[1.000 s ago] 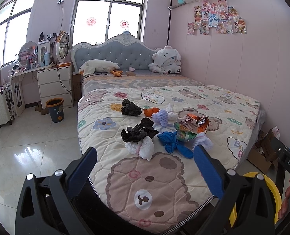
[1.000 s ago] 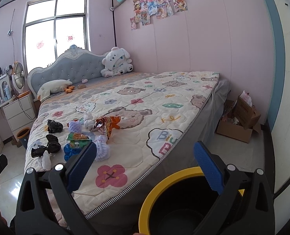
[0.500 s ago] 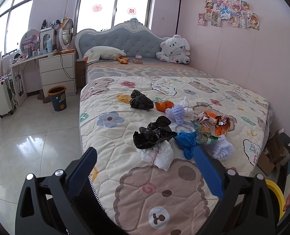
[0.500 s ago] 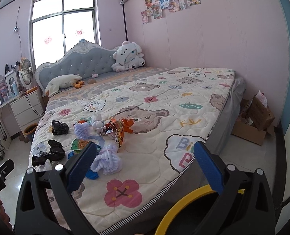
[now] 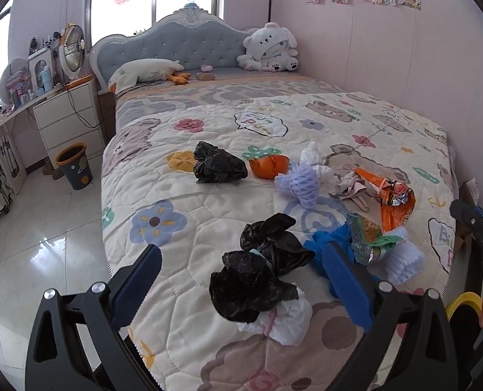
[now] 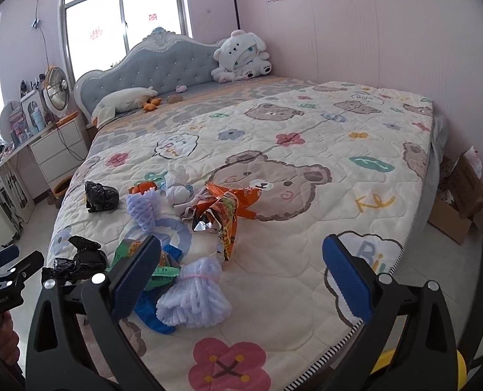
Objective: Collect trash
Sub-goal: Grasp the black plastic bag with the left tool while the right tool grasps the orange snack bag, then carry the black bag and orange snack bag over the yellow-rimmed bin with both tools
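Trash lies scattered on the quilt near the bed's foot. A crumpled black bag (image 5: 261, 267) sits on a white wad (image 5: 287, 322), right between the fingers of my open left gripper (image 5: 241, 283). Further off lie another black bag (image 5: 218, 166), an orange scrap (image 5: 269, 166), a lilac foam net (image 5: 298, 184), an orange snack wrapper (image 5: 391, 195) and a blue bag (image 5: 326, 244). My right gripper (image 6: 241, 283) is open above the quilt, with a lilac foam net (image 6: 196, 296) just inside its left finger. A yellow-rimmed bin (image 6: 417, 371) shows at the bottom right.
A bed (image 6: 339, 137) fills both views, with a plush toy (image 5: 269, 52) and pillow by the headboard. A small dark wastebasket (image 5: 74, 165) stands on the tiled floor beside white drawers (image 5: 68, 120). A cardboard box (image 6: 460, 208) sits between bed and wall.
Both grippers have moved forward and closer to the bed. The trash pile now looks larger, and the yellow-rimmed bin has slipped to the lower edge of each view.
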Action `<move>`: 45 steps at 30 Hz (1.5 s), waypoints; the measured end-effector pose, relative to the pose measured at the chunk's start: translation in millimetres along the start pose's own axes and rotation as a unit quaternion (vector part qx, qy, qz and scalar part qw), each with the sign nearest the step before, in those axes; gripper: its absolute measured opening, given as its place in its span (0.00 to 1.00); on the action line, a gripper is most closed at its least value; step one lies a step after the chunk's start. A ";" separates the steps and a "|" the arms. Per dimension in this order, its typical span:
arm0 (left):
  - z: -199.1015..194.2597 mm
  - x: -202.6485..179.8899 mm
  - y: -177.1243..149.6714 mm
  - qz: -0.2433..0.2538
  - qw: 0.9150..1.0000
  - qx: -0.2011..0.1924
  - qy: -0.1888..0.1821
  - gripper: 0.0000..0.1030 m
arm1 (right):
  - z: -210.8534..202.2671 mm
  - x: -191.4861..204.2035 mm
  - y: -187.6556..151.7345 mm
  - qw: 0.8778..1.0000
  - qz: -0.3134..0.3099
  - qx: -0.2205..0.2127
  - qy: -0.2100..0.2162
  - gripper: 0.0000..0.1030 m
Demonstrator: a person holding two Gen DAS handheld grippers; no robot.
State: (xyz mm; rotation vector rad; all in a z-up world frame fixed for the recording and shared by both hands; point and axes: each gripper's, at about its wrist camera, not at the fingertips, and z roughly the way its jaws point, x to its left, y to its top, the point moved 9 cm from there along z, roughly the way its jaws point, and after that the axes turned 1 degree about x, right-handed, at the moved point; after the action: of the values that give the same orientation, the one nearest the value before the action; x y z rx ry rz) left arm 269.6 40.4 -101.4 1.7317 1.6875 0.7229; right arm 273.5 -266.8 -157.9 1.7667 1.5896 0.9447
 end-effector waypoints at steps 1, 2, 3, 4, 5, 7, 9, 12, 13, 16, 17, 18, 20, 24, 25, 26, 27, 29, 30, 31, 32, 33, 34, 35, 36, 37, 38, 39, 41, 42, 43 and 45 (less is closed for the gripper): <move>5.5 -2.4 4.3 0.007 1.000 0.004 -0.007 0.92 | 9.9 1.1 2.6 1.000 0.002 0.013 0.012 0.93; 11.0 -5.3 8.1 0.016 1.000 0.010 -0.014 0.92 | 19.9 1.2 5.9 0.999 0.006 0.026 0.021 0.93; 16.2 -8.5 11.2 0.026 0.999 0.016 -0.023 0.92 | 28.7 1.6 9.2 0.999 0.012 0.035 0.032 0.93; 21.8 -11.5 13.8 0.036 0.998 0.025 -0.033 0.92 | 35.7 2.8 12.2 0.998 0.016 0.045 0.043 0.93; 27.5 -14.3 14.6 0.047 0.997 0.034 -0.042 0.92 | 40.6 4.5 14.7 0.997 0.017 0.050 0.053 0.93; 39.9 -20.0 15.8 0.070 0.995 0.053 -0.056 0.92 | 52.5 9.7 21.8 0.996 0.009 0.059 0.069 0.93; 50.8 -23.5 15.5 0.086 0.992 0.066 -0.059 0.92 | 66.2 11.7 24.0 0.994 0.007 0.076 0.073 0.93; 65.0 -24.2 14.2 0.097 0.990 0.081 -0.063 0.92 | 84.2 15.7 21.9 0.990 0.017 0.104 0.096 0.93; 69.8 -24.2 13.5 0.096 0.990 0.086 -0.064 0.92 | 90.4 16.9 21.6 0.989 0.018 0.111 0.100 0.93; 81.8 -24.0 9.4 0.088 0.988 0.100 -0.072 0.92 | 104.7 19.0 19.3 0.987 0.018 0.126 0.102 0.93; 84.3 -22.3 7.5 0.086 0.989 0.102 -0.069 0.92 | 108.3 18.6 18.9 0.986 0.018 0.129 0.101 0.93; 87.1 -21.7 6.7 0.086 0.989 0.101 -0.068 0.92 | 111.9 19.1 18.1 0.986 0.016 0.131 0.099 0.93; 92.4 -22.9 3.4 0.087 0.988 0.107 -0.072 0.90 | 118.7 19.7 15.9 0.985 0.015 0.138 0.100 0.93; 100.4 -27.1 -2.8 0.088 0.985 0.118 -0.086 0.79 | 128.3 17.8 14.3 0.985 0.023 0.143 0.099 0.91; 101.6 -28.4 -5.2 0.091 0.984 0.120 -0.090 0.75 | 130.1 16.9 14.9 0.985 0.020 0.141 0.096 0.87; 102.9 -29.8 -7.8 0.094 0.983 0.123 -0.096 0.71 | 131.6 16.2 14.8 0.985 0.020 0.142 0.093 0.84; 104.4 -31.1 -10.1 0.094 0.982 0.126 -0.102 0.68 | 134.1 14.7 13.7 0.985 0.023 0.145 0.092 0.81; 106.8 -34.0 -14.6 0.086 0.979 0.137 -0.121 0.55 | 136.1 13.8 11.1 0.983 0.030 0.150 0.098 0.79; 107.6 -35.8 -16.3 0.083 0.978 0.142 -0.131 0.52 | 137.2 13.2 9.9 0.983 0.031 0.152 0.097 0.74; 108.6 -36.8 -17.6 0.081 0.977 0.144 -0.138 0.47 | 138.0 13.1 8.9 0.983 0.030 0.153 0.096 0.64; 108.8 -37.6 -18.4 0.079 0.976 0.145 -0.144 0.44 | 138.6 13.7 7.7 0.983 0.030 0.155 0.097 0.60; 109.5 -38.0 -18.3 0.077 0.975 0.145 -0.150 0.42 | 139.8 14.0 7.0 0.982 0.030 0.157 0.097 0.54; 109.6 -37.5 -18.3 0.074 0.974 0.146 -0.155 0.40 | 141.0 15.2 6.2 0.982 0.027 0.158 0.097 0.48; 109.4 -37.1 -18.2 0.069 0.974 0.145 -0.161 0.38 | 142.0 17.2 5.7 0.982 0.023 0.159 0.099 0.44; 109.3 -36.7 -17.3 0.066 0.974 0.143 -0.165 0.37 | 143.3 18.3 5.8 0.982 0.022 0.159 0.100 0.37; 109.1 -36.6 -16.1 0.064 0.974 0.139 -0.170 0.36 | 144.1 20.4 5.8 0.982 0.023 0.160 0.103 0.33; 109.0 -36.3 -15.4 0.062 0.973 0.136 -0.173 0.35 | 144.5 22.8 5.9 0.981 0.021 0.160 0.107 0.31; 108.8 -35.4 -15.3 0.061 0.973 0.135 -0.177 0.34 | 144.5 24.8 6.2 0.981 0.018 0.160 0.110 0.28; 108.4 -33.9 -16.1 0.055 0.973 0.133 -0.182 0.33 | 143.4 28.3 6.0 0.980 0.015 0.161 0.113 0.25; 107.5 -32.1 -15.2 0.048 0.973 0.130 -0.186 0.33 | 142.3 28.6 7.2 0.981 0.016 0.157 0.113 0.23; 106.5 -29.8 -13.6 0.041 0.973 0.126 -0.188 0.33 | 140.4 29.2 8.4 0.982 0.016 0.154 0.113 0.22; 102.7 -25.7 -10.0 0.031 0.974 0.117 -0.190 0.33 | 136.0 29.3 12.1 0.983 0.017 0.144 0.114 0.21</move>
State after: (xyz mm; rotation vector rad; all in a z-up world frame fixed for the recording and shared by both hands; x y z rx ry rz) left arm 338.3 9.6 -176.5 1.9432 1.5004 0.1991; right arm 392.1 -233.8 -224.0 1.9398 1.9277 1.0055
